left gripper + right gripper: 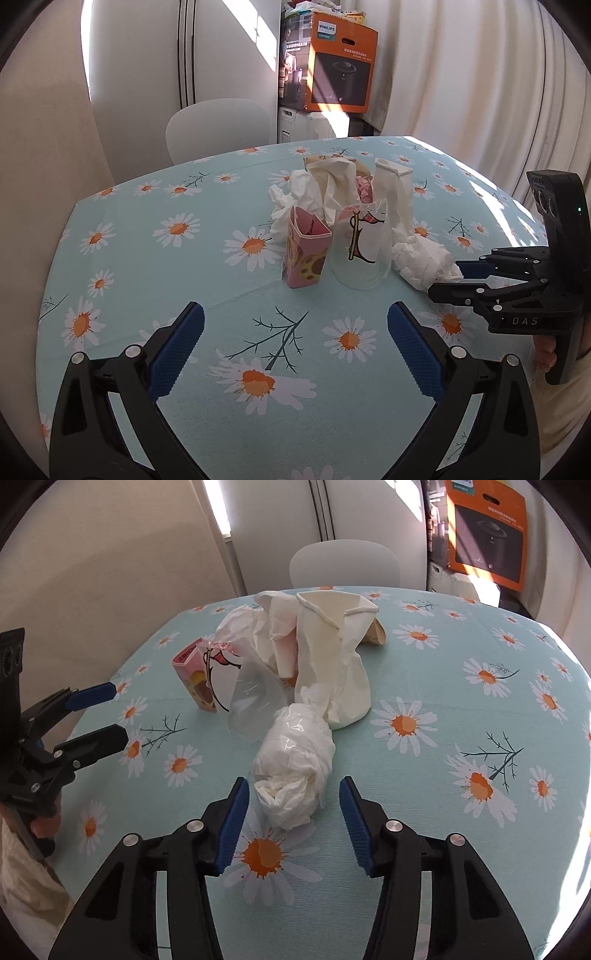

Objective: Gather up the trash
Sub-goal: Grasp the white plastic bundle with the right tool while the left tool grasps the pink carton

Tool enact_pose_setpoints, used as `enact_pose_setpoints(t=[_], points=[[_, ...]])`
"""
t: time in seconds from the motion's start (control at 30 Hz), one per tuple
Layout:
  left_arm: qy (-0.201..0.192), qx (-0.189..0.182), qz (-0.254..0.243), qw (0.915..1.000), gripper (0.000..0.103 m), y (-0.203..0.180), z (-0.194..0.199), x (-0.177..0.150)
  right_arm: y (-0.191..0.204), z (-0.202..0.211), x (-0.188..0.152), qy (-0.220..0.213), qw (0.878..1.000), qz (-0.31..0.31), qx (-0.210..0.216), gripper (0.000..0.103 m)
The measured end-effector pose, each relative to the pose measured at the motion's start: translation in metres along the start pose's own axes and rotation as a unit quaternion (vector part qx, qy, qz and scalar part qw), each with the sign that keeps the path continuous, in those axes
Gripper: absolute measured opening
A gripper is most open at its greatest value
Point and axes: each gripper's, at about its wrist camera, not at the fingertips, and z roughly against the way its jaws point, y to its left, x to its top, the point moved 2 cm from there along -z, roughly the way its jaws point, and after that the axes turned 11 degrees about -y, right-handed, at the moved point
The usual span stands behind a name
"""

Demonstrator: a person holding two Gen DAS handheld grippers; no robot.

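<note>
A heap of trash lies mid-table: a pink carton (306, 254) (192, 679), a clear plastic cup (360, 251) (251, 698) with a cartoon print, crushed white paper cups (391, 188) (332, 657), loose tissue (291, 199) and a crumpled tissue wad (424, 258) (295, 771). My right gripper (293, 781) (445, 277) straddles the near end of the wad. Its blue pads stand either side without visibly pressing, the left one almost touching. My left gripper (295, 310) (116, 712) hangs wide open and empty, short of the carton and cup.
The table (147, 258) wears a light blue daisy cloth. A white chair (221, 125) stands at its far side, an orange appliance box (343, 66) on a stack behind it, and curtains (480, 92) at the right. A person's fingers (546, 354) hold the right gripper's handle.
</note>
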Motion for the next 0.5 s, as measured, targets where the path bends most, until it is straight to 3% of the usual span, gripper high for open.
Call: enact_pose_setpoints(t=[0.13, 0.5], points=[[0.005, 0.022, -0.006, 0.9997, 0.097, 0.002, -0.010, 0.000, 0.004, 0.010, -0.003, -0.032, 0.999, 0.012, -0.007, 0.030], [0.038, 0.015, 0.044, 0.9982, 0.097, 0.011, -0.047, 0.015, -0.013, 0.039, -0.012, -0.066, 0.998, 0.006, -0.011, 0.030]])
